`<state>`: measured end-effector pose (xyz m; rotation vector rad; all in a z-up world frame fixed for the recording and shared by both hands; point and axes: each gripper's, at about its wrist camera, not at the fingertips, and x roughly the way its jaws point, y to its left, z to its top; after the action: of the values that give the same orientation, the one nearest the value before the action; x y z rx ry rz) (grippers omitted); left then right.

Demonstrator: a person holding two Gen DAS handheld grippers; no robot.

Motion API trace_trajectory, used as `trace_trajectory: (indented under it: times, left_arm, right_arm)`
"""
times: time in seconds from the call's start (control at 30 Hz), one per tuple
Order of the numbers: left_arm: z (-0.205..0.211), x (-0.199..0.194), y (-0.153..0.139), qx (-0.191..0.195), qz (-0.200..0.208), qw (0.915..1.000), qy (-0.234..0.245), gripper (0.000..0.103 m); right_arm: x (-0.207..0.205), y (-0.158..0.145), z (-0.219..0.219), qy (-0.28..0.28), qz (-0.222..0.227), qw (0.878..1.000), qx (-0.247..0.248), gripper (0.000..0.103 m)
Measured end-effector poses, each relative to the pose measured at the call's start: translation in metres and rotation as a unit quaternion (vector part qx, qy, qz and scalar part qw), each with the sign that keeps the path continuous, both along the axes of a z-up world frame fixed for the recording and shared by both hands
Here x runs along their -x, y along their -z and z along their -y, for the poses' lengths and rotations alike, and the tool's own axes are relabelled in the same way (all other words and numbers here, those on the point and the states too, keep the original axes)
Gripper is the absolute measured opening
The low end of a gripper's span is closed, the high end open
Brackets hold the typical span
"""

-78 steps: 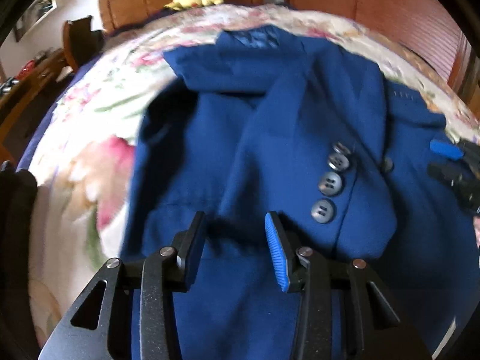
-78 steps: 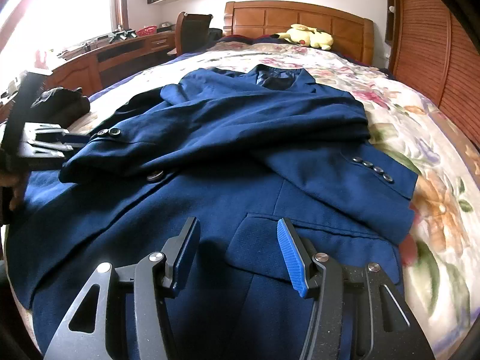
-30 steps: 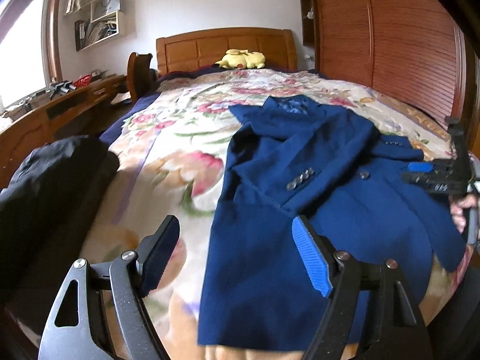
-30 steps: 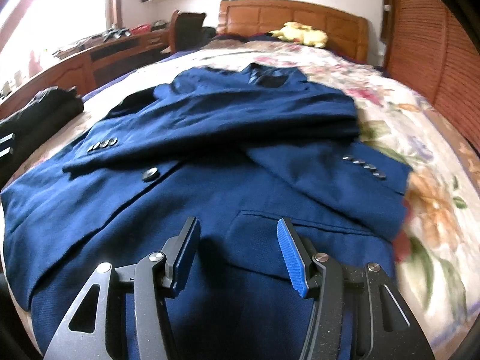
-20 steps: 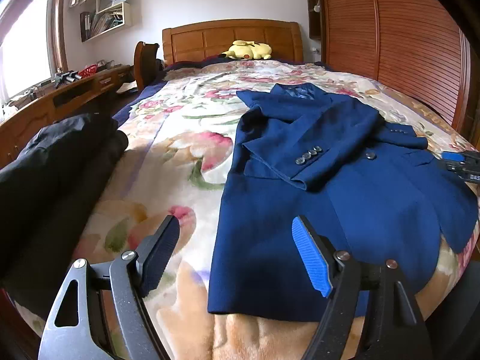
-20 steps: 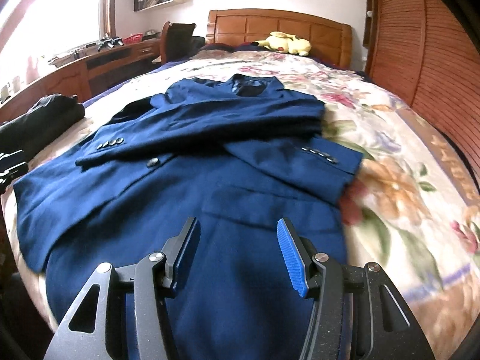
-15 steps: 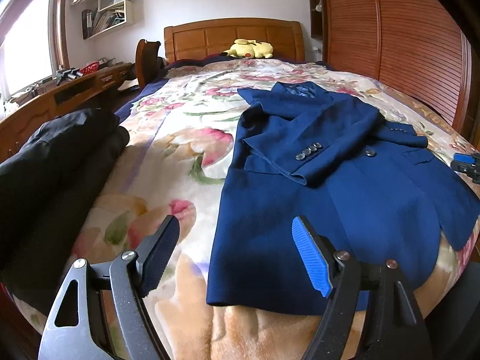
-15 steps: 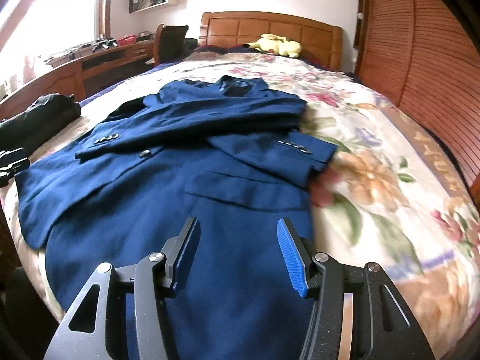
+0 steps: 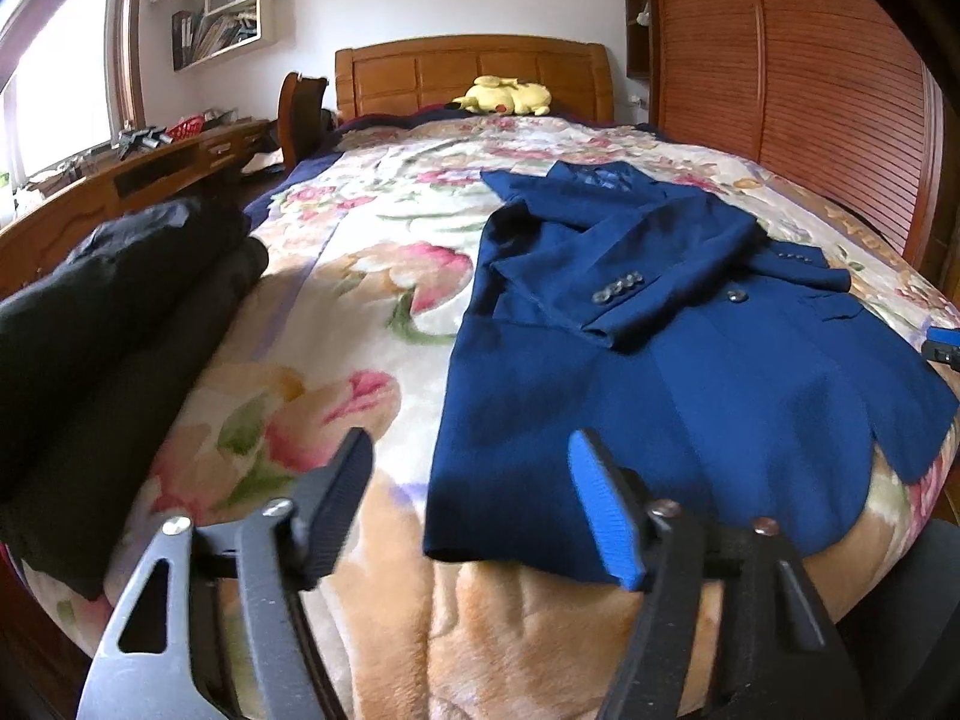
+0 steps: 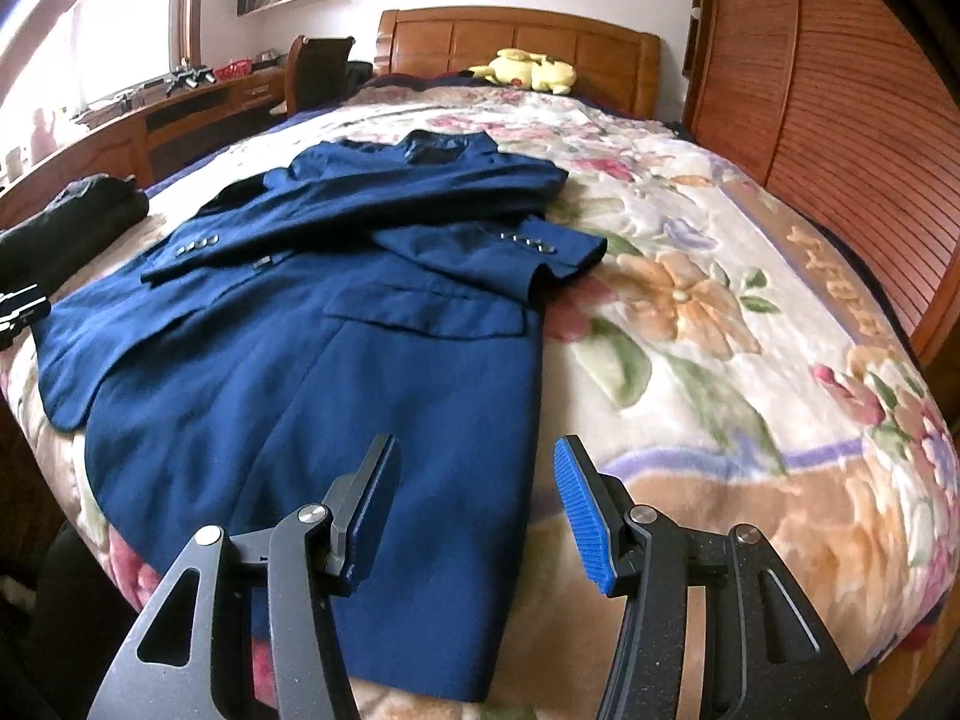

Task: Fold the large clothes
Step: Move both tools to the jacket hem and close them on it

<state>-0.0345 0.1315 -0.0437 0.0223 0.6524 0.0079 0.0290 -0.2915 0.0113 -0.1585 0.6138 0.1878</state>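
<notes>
Left claw [image 9: 468, 498] narrowing with nothing between its jaws, above the bed's [image 9: 372, 276] near edge by the blue jacket's [image 9: 660, 372] hem corner, right claw [image 10: 474, 498] spread and empty over the hem's other corner, black folded clothes [image 9: 108, 324] large only in left view, flap pocket [image 10: 420, 312] clear only in right view.

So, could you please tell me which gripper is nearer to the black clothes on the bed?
Left. The left gripper, closing on nothing, is at the jacket's hem corner, on the side where the black clothes lie. The right gripper is at the jacket's far hem corner.
</notes>
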Motion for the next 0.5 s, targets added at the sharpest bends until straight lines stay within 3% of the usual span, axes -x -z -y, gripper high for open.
trace_trajectory:
  times: [0.3, 0.37, 0.5]
  left_arm:
    - [-0.013, 0.001, 0.018, 0.032, -0.021, 0.9992, -0.006, 0.063]
    - [-0.013, 0.001, 0.019, 0.041, -0.023, 0.9989, -0.007, 0.063]
    - [-0.01, 0.003, 0.021, 0.051, -0.02, 0.9985, 0.007, 0.047]
  right_arm:
    - [-0.007, 0.012, 0.005, 0.003, -0.036, 0.999, -0.004, 0.055]
    - [-0.01, 0.013, 0.006, 0.005, -0.04, 0.999, -0.009, 0.061]
    - [-0.01, 0.013, 0.009, 0.004, -0.047, 0.999, -0.019, 0.064]
